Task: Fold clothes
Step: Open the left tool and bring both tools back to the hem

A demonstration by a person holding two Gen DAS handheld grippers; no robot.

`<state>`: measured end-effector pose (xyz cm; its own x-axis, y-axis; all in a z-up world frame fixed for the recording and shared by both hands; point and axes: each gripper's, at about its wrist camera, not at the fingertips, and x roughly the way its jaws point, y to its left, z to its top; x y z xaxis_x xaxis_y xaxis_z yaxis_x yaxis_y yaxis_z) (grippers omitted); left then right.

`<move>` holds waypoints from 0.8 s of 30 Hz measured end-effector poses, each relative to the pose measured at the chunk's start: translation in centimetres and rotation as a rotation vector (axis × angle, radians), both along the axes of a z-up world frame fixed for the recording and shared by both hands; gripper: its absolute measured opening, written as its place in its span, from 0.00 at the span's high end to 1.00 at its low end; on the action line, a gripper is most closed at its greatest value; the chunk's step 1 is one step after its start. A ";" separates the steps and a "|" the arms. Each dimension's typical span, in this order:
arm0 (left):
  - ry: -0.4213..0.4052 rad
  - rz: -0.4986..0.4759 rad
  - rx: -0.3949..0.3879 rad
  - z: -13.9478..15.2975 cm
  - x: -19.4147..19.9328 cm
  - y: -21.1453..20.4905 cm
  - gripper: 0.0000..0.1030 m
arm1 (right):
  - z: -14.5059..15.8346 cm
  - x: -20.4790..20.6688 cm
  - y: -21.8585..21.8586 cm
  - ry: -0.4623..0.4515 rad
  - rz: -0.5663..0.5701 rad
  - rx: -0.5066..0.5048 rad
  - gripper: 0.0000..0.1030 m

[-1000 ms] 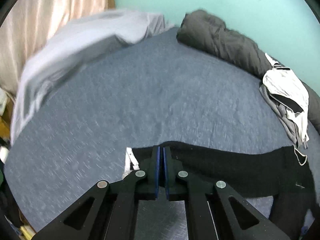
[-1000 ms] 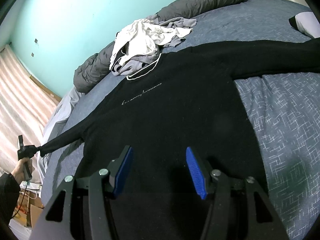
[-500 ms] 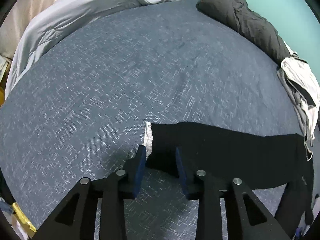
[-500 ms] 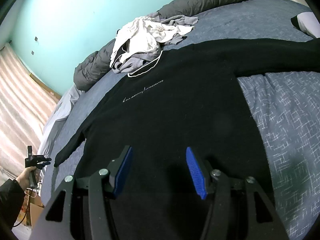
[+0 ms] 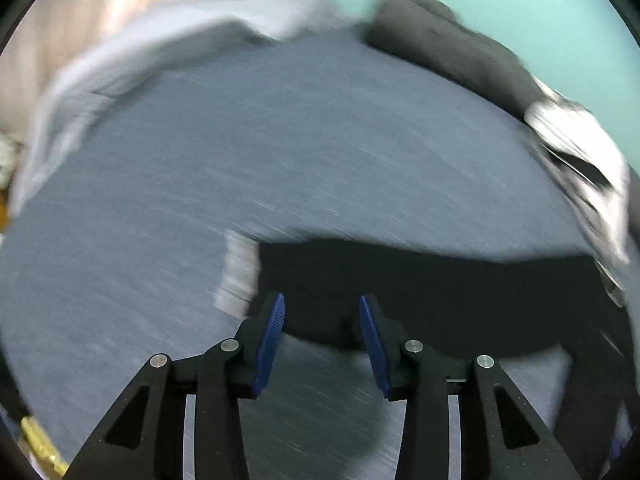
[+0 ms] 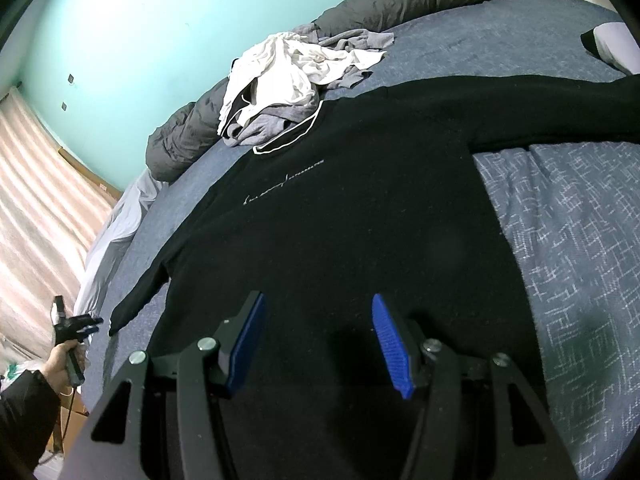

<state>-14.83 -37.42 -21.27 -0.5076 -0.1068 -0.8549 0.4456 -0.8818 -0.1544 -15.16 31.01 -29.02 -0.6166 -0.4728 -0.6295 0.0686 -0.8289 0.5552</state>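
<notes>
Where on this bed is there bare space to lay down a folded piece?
Bare bedspread lies right of the black sweater, below its outstretched sleeve. More lies beyond the other sleeve, up to the pale sheet and the grey duvet. It is crowded at the collar, where the clothes heap sits.

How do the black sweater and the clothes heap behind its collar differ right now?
The black sweater lies spread flat, sleeves out; the clothes heap is crumpled. The sweater is one dark garment; the heap mixes white and grey pieces. Both rest on the blue bedspread.
</notes>
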 end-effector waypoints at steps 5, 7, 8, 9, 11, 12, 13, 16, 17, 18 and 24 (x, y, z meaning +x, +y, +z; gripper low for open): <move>-0.054 -0.246 0.210 -1.8 0.9 9.6 0.58 | 0.1 -0.2 0.9 -0.037 -0.014 -0.024 0.41; -0.093 -0.321 0.273 -2.7 2.1 13.1 0.58 | 0.4 -0.4 1.4 -0.073 -0.003 -0.029 0.40; -0.112 -0.359 0.290 -2.9 2.7 14.7 0.58 | 0.6 -0.6 1.7 -0.097 0.006 -0.028 0.40; -0.130 -0.398 0.297 -3.2 3.4 16.3 0.58 | 1.0 -0.6 2.1 -0.116 0.017 -0.026 0.40; -0.165 -0.478 0.302 -3.6 4.9 19.3 0.58 | 1.7 -0.1 3.0 -0.142 0.058 -0.014 0.40; -0.179 -0.507 0.299 -3.7 5.6 20.4 0.58 | 2.1 0.3 3.5 -0.163 0.078 0.007 0.40; -0.189 -0.525 0.301 -3.7 6.3 21.2 0.58 | 2.4 0.6 4.1 -0.182 0.087 0.031 0.40; -0.224 -0.545 0.335 -4.2 8.9 23.0 0.57 | 2.6 2.1 6.1 -0.272 0.109 0.085 0.39; -0.231 -0.552 0.337 -4.3 9.9 23.4 0.57 | 2.5 2.6 6.8 -0.304 0.117 0.093 0.39; -0.237 -0.563 0.334 -4.3 10.5 23.9 0.56 | 2.3 3.2 7.2 -0.333 0.130 0.095 0.39; -0.289 -0.608 0.334 -4.8 13.6 26.3 0.49 | 1.9 7.3 8.3 -0.444 0.194 0.152 0.39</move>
<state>-1.25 -11.10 -26.10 -0.1451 0.4094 -0.9008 -0.0415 -0.9121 -0.4078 -7.85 39.36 -27.14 -0.1839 -0.4349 -0.8815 0.0146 -0.8979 0.4399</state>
